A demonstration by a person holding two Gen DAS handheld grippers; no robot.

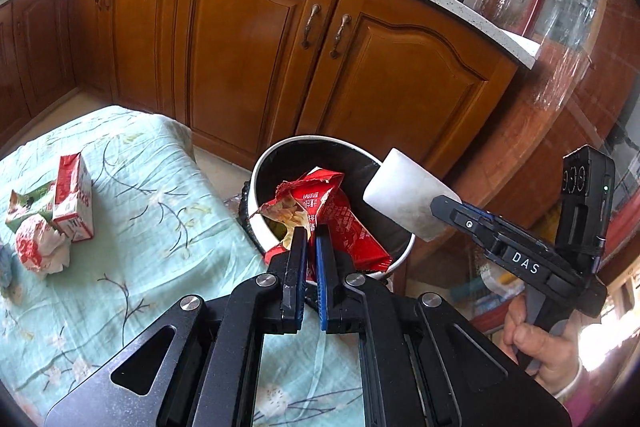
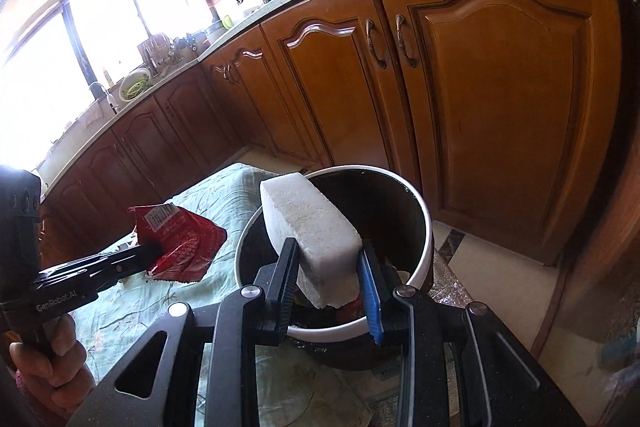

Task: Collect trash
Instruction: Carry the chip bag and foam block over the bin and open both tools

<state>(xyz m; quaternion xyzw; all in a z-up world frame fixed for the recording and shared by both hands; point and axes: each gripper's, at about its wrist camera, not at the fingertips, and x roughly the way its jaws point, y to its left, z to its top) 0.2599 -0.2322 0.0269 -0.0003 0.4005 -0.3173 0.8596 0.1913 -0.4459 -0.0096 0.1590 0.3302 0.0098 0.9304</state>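
Left gripper (image 1: 311, 241) has its jaws pinched nearly together on a crinkly red foil snack wrapper (image 1: 334, 215), torn end pointing away over the round white-rimmed bin with a black liner (image 1: 384, 163). Right gripper (image 2: 328, 271) has its jaws partway apart, clamped on a rough white foam block (image 2: 310, 223), long axis running away and left above the bin. More wrappers and a red-and-white carton (image 1: 74, 197) sit far left on the floral mint-green cloth tabletop (image 1: 140, 227).
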